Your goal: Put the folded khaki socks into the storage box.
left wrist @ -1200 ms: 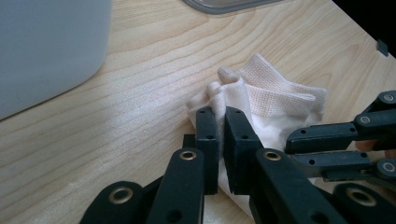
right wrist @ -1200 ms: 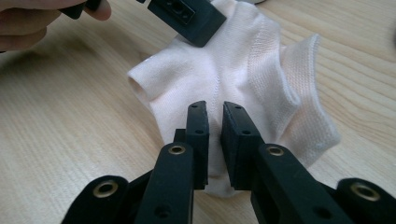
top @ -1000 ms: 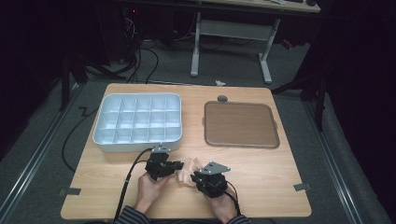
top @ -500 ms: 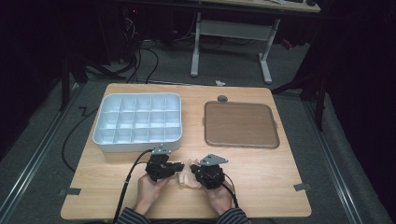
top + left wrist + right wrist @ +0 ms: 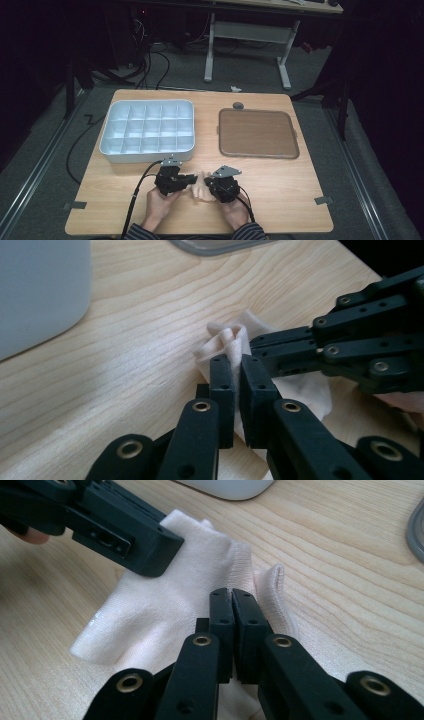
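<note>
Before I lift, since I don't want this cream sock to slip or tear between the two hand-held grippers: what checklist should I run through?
1. Left hand-held gripper shut on the cream sock: ok.
2. Right hand-held gripper, whose jaws have just been closing, pinches the sock: ok.
3. The two grips sit on separate spots of the cuff: ok.
4. How many fabric layers each grip holds: cannot tell.
5. Sock lies apart from the white compartment tray: ok.
6. Brown tray bare for a set-down: ok.
</note>
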The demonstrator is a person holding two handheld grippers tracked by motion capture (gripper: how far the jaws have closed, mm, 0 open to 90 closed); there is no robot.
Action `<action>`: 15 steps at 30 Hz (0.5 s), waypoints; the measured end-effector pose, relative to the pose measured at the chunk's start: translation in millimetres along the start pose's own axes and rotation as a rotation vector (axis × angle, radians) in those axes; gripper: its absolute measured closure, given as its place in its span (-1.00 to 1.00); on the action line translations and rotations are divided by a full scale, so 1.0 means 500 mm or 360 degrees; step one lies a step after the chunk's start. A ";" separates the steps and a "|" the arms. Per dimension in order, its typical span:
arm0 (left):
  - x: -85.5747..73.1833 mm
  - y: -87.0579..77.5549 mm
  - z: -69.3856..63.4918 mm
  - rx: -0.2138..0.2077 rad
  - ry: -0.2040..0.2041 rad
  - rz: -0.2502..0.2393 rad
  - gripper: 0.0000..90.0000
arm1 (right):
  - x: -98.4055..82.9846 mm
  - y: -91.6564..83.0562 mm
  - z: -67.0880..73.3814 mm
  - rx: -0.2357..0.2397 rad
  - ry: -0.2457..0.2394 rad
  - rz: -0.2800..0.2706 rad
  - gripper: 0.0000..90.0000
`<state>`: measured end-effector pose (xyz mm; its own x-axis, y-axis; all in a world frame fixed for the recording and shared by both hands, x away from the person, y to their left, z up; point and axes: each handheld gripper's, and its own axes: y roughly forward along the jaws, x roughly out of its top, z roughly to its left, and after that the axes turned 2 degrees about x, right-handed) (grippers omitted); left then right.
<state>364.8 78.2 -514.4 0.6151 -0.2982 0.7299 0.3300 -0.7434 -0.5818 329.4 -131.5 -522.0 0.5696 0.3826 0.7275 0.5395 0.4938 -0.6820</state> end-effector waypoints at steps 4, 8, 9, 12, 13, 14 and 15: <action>0.003 -0.004 -0.011 -0.0016 0.0044 -0.0040 0.91 | 0.000 0.003 0.004 -0.0011 -0.0031 0.0007 0.96; 0.009 -0.008 -0.014 -0.0028 0.0051 -0.0063 0.93 | 0.004 0.008 0.006 -0.0001 -0.0050 0.0014 0.96; 0.009 -0.008 -0.013 -0.0029 0.0045 -0.0070 0.93 | 0.005 0.009 0.007 0.0000 -0.0052 0.0017 0.96; 0.011 -0.012 -0.009 -0.0030 0.0041 -0.0081 0.93 | 0.009 0.014 0.009 0.0014 -0.0058 0.0014 0.97; 0.011 -0.013 -0.008 -0.0029 0.0038 -0.0085 0.94 | 0.011 0.016 0.009 0.0026 -0.0051 0.0023 0.97; 0.011 -0.013 -0.007 -0.0030 0.0039 -0.0087 0.94 | 0.012 0.017 0.009 0.0034 -0.0050 0.0020 0.97; 0.012 -0.014 -0.006 -0.0033 0.0042 -0.0088 0.94 | 0.012 0.018 0.009 0.0039 -0.0049 0.0021 0.97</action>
<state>363.9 79.7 -505.0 0.5774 -0.2719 0.7699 0.3476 -0.7713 -0.5331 335.2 -121.2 -523.3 0.5569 0.4128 0.7208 0.5166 0.5073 -0.6897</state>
